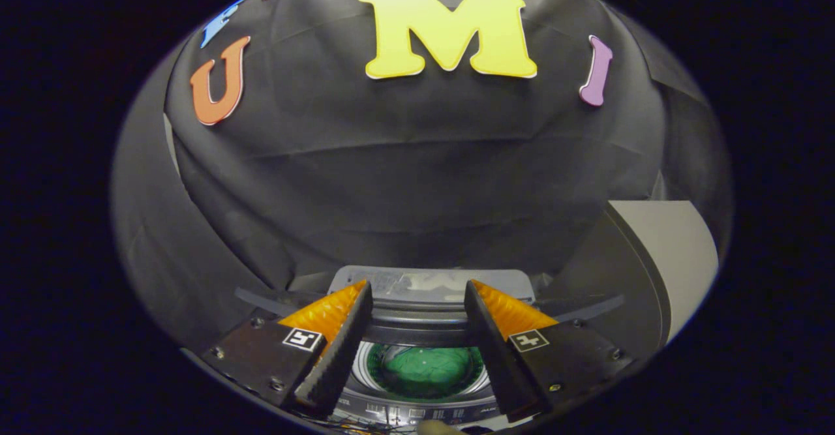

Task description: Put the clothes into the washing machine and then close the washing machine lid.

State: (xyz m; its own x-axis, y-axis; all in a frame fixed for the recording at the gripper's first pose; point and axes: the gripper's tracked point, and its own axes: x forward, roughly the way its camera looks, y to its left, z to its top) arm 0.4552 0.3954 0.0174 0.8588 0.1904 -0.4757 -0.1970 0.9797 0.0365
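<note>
Booth wall behind; green clothes (424, 371) in washing machine (417, 321) drum, below open claw (417, 295).

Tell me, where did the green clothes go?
In the gripper view, the green clothes lie inside the washing machine drum, seen between the open hand-held gripper fingers.

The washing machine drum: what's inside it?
Green cloth lies in the drum of the washing machine, seen between the open gripper's fingers. Anything under the cloth is hidden.
</note>
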